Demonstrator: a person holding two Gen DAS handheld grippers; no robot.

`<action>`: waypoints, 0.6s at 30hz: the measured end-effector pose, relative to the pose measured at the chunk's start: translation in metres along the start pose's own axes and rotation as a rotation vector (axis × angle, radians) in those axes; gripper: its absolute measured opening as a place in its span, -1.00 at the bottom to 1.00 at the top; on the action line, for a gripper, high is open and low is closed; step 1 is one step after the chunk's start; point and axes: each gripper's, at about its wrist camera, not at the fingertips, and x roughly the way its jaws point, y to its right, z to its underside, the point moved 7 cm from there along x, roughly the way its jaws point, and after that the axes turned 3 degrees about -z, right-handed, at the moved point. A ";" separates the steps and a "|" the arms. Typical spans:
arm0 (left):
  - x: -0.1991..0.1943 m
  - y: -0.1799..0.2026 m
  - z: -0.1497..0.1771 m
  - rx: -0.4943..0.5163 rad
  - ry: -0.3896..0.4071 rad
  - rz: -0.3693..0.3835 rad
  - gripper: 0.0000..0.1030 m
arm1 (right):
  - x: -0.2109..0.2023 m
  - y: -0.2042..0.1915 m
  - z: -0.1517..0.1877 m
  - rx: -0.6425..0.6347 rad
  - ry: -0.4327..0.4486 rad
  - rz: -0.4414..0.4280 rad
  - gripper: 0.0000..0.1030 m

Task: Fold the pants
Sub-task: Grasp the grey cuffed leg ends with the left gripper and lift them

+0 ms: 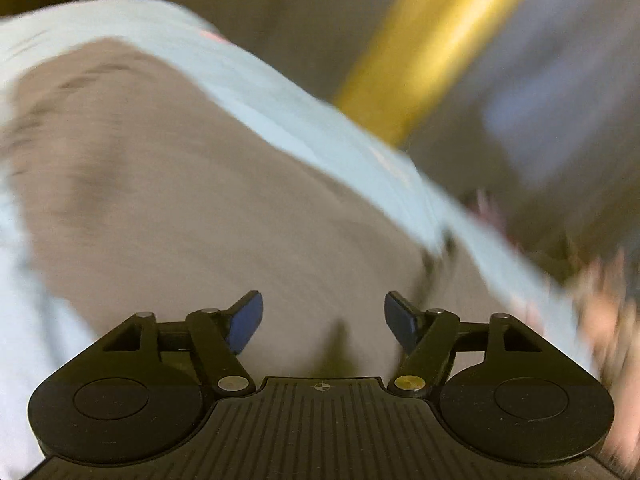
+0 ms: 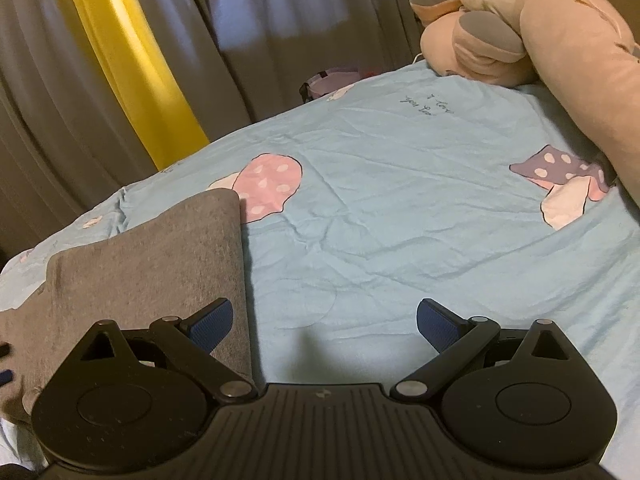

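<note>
Beyond the grey pants (image 2: 140, 264) — plush toy (image 2: 520, 28), curtains (image 2: 132, 60); both grippers spread, empty.

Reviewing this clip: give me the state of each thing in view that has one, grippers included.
left gripper: open, holding nothing, over the pants; view is motion-blurred.
right gripper: open, holding nothing, at the pants' edge.
pants: grey, folded over, lying flat on the bedsheet.
bedsheet: light blue, spread out, wrinkled.
plush toy: lying at the far side of the bed.
curtains: drawn shut.
</note>
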 end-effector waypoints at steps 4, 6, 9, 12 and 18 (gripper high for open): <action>-0.026 -0.082 -0.033 -0.287 0.111 -0.048 0.47 | 0.002 -0.007 0.001 -0.039 -0.015 -0.013 0.92; -0.034 -0.116 -0.035 -0.383 0.144 -0.053 0.48 | 0.004 -0.014 0.002 -0.064 -0.035 -0.027 0.92; -0.032 -0.150 -0.032 -0.503 0.143 -0.056 0.48 | 0.005 -0.032 0.007 -0.106 -0.060 -0.092 0.92; -0.024 -0.163 -0.028 -0.586 0.135 0.030 0.49 | 0.015 -0.045 0.014 -0.088 -0.103 -0.134 0.92; -0.013 -0.170 -0.029 -0.574 0.132 0.032 0.54 | 0.048 -0.057 0.024 -0.062 -0.173 -0.099 0.92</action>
